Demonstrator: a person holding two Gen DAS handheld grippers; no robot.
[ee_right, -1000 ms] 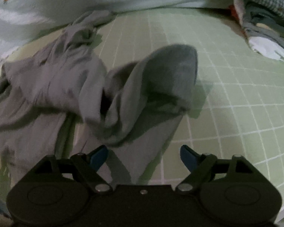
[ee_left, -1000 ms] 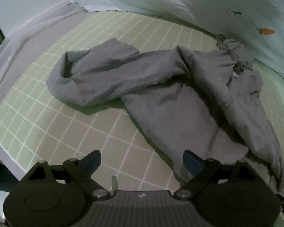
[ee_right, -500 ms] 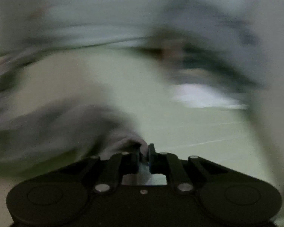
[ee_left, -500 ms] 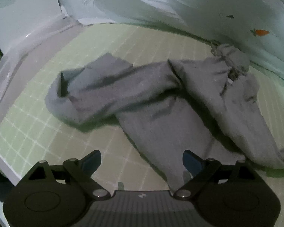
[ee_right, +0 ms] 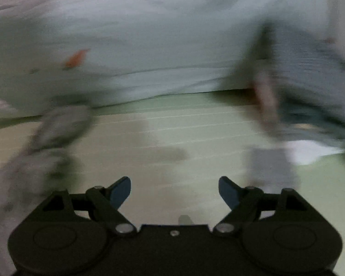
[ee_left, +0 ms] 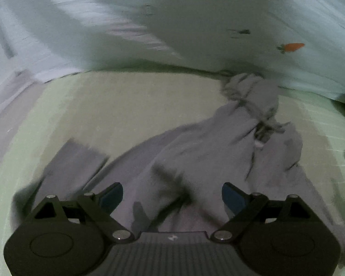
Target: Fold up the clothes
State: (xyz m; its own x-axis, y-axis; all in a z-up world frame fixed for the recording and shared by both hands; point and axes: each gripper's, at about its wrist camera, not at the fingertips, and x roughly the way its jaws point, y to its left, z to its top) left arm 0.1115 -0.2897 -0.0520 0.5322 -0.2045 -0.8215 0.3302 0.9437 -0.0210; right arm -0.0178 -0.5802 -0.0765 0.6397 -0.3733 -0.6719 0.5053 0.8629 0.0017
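A rumpled grey fabric garment (ee_left: 195,161) lies spread on a pale green mat with a white grid (ee_left: 126,105). In the left wrist view it fills the lower middle and right of the mat, one flat limb of cloth reaching out to the lower left and a bunched, knotted end with drawstrings at the far right, close under a light blue-green sheet printed with small orange carrots (ee_left: 195,23). In the right wrist view, which is heavily smeared, the same grey garment (ee_right: 46,151) shows only at the left edge of the mat.

The left gripper (ee_left: 172,196) hovers over the garment with its blue-padded jaws wide apart; cloth lies below and between them, but the pads do not press on it. The right gripper (ee_right: 174,189) has its jaws opening, now spread wide, with nothing between them but bare green mat (ee_right: 172,138). At the far right of that view sits a blurred pile of other cloth, grey-blue with a white patch (ee_right: 310,115); its details cannot be made out.
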